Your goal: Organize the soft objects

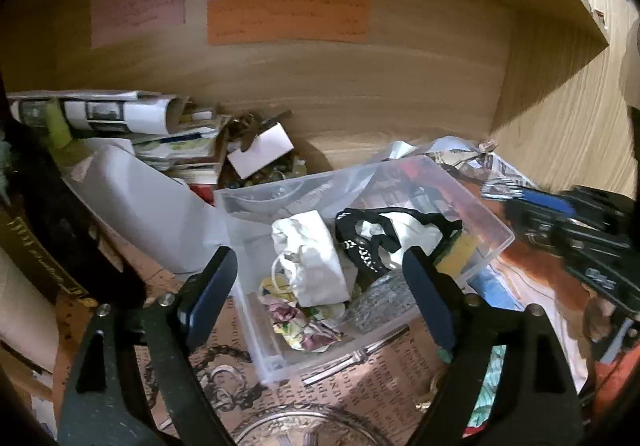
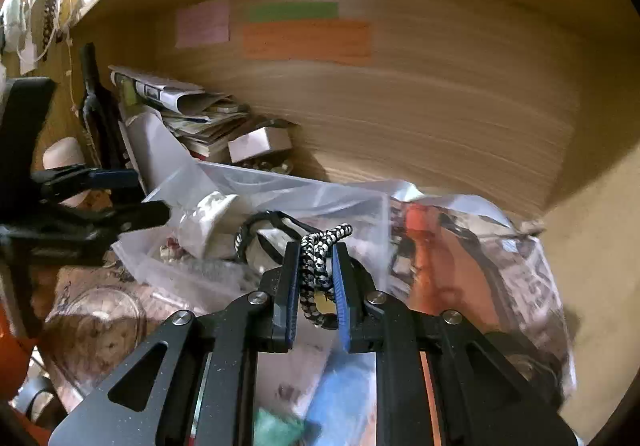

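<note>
From the left wrist, the left gripper (image 1: pixel 316 286) stands spread and empty over the clear bin (image 1: pixel 496 242), which sits on the cluttered shelf. In the bin lie a white pouch (image 1: pixel 312 262), a floral cloth (image 1: pixel 304 326) and a black-and-white cord (image 1: pixel 360 246), so part of the sorting looks done.

From the right wrist, the right gripper (image 2: pixel 316 286) pinches the braided cord (image 2: pixel 320 258) just above the bin (image 2: pixel 180 270). Blur makes it hard to say whether the cord is going in or coming out. Loose bags (image 2: pixel 460 246) beside the bin remain unsorted.
</note>
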Motion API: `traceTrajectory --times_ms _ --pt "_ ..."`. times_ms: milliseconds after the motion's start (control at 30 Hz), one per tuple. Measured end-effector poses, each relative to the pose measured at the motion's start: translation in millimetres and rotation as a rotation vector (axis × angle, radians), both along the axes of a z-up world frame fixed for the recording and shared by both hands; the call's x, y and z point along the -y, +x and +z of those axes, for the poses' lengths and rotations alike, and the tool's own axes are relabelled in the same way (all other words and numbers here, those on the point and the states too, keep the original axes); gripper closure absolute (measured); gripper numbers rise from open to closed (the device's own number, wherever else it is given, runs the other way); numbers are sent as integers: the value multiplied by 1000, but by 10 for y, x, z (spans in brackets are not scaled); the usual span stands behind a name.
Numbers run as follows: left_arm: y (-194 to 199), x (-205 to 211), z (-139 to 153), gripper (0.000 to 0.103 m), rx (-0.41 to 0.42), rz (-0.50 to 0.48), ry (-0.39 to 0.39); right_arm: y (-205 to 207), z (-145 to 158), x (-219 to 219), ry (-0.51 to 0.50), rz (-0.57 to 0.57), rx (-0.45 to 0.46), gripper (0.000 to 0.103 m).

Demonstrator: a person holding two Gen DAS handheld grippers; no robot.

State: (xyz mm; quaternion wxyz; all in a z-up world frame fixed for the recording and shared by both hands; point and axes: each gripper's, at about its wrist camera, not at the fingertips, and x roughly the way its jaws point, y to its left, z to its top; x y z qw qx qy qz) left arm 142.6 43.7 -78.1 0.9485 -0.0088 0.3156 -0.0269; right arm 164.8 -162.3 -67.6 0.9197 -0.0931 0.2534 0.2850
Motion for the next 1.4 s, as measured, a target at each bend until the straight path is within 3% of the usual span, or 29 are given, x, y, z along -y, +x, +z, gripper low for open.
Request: traceTrajectory --times_ms 267,367,400,533,700,833,1000,1300,1367,1400 --pt "-141 -12 37 12 26 -4 11 394 -314 -328 -57 8 -108 84" --pt "-166 4 18 12 26 -9 19 452 -421 -366 -78 7 -154 71" --pt "-172 9 8 12 25 -11 20 456 -437 -368 -83 8 -163 59" --pt "-201 29 -27 12 18 -17 26 375 -411 -345 -108 -4 -130 34" --pt "-285 41 -22 12 18 -28 13 200 -266 -220 -104 -10 -93 30" --pt "-416 60 -25 7 24 -39 0 -81 -155 -113 -83 1 -45 20" --pt "-556 124 -125 5 3 -52 0 -387 -227 -35 -56 43 -62 20" --pt "-665 211 -532 5 -119 -58 -2 -515 -734 -34 -45 62 -234 21" --pt "-677 203 -601 5 -136 -48 -8 -481 -820 -13 -29 63 -274 29" --pt "-678 195 -619 5 -140 -45 -11 -472 -847 -8 -20 72 -292 41"
